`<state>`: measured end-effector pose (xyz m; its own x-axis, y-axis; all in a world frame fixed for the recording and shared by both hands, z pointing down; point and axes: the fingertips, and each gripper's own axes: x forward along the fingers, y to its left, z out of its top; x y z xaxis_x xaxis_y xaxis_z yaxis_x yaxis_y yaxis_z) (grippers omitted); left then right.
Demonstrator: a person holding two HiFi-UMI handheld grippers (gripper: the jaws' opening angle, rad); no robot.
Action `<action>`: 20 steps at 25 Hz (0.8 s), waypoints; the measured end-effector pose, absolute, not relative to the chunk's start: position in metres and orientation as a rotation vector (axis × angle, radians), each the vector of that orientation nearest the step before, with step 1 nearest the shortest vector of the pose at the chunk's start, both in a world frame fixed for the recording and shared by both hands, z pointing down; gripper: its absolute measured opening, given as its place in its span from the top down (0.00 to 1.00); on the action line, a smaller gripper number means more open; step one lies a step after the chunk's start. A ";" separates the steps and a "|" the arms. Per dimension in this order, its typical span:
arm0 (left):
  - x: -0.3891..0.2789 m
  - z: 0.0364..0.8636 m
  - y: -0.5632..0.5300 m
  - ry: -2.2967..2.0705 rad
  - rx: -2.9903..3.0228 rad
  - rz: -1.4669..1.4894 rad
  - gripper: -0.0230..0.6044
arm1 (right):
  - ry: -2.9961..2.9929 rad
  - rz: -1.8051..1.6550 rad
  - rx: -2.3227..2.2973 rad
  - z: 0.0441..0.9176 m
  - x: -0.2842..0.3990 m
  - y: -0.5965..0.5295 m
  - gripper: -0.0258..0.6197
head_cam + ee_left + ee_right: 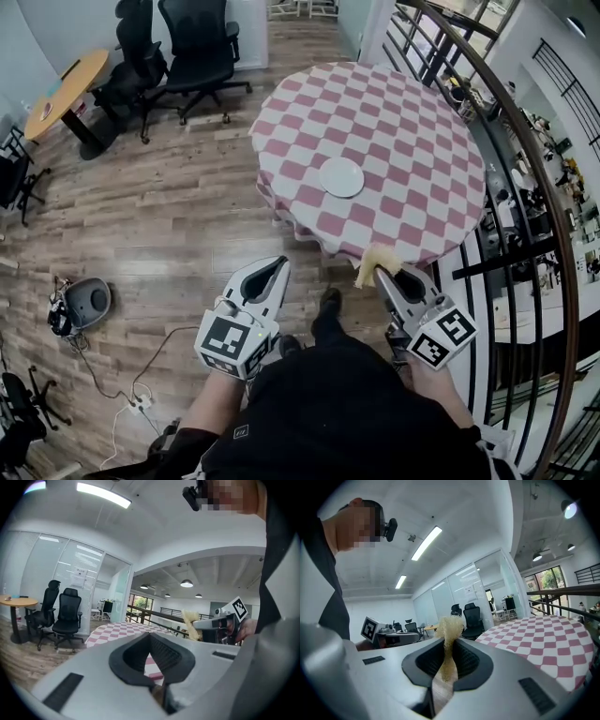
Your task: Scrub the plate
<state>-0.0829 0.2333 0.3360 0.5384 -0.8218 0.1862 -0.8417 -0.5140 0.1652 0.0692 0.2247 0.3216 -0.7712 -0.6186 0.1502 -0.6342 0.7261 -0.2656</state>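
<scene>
I am only at the approach. My right gripper [386, 274] pinches a pale, fibrous scrubber [372, 265], its tuft poking out past the jaw tips, and my left gripper [272, 272] is pressed together on nothing. Both hang low in the frame, short of the checked table [412, 112]. The plate [341, 176] lies flat near the frame's centre: white, round and bare. Next, I judge, I must step in and lower the scrubber onto it.

Office chairs [197, 47], wooden desk [66, 89], perhaps a vacuum [89, 302]
</scene>
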 end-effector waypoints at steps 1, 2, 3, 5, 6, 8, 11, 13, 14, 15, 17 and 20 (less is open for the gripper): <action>-0.083 0.336 0.225 -1.406 2.534 0.127 0.96 | -2.878 0.475 1.039 0.322 0.070 0.215 0.88; -0.082 0.336 0.217 -1.411 2.529 0.133 0.96 | -2.885 0.480 1.034 0.322 0.071 0.205 0.88; -0.081 0.336 0.209 -1.414 2.524 0.139 0.96 | -2.890 0.484 1.027 0.322 0.073 0.195 0.88; -0.078 0.335 0.189 -1.422 2.520 0.153 0.96 | -2.899 0.489 1.012 0.322 0.076 0.173 0.88; -0.076 0.334 0.179 -1.427 2.518 0.159 0.96 | -2.905 0.490 1.005 0.321 0.078 0.161 0.88; -0.071 0.330 0.155 -1.440 2.517 0.165 0.96 | -2.916 0.493 0.997 0.319 0.085 0.138 0.88; -0.057 0.322 0.120 -1.451 2.519 0.168 0.96 | -2.925 0.506 0.994 0.317 0.100 0.104 0.88; -0.047 0.320 0.099 -1.450 2.520 0.178 0.96 | -2.927 0.521 0.997 0.319 0.111 0.084 0.88; -0.041 0.320 0.089 -1.448 2.520 0.186 0.96 | -2.929 0.527 0.999 0.320 0.118 0.074 0.88; -0.035 0.320 0.080 -1.447 2.520 0.198 0.96 | -2.932 0.531 1.002 0.321 0.124 0.065 0.88; -0.024 0.321 0.065 -1.448 2.524 0.222 0.96 | -2.935 0.534 1.006 0.323 0.137 0.049 0.88; -0.010 0.323 0.047 -1.448 2.514 0.248 0.96 | -2.931 0.564 1.015 0.331 0.152 0.031 0.88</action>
<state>-0.0103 0.0465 0.3227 0.4974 -0.8281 0.2586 -0.8669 -0.4855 0.1128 0.1516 0.0309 0.3311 -0.7928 -0.6005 0.1047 -0.5964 0.7288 -0.3362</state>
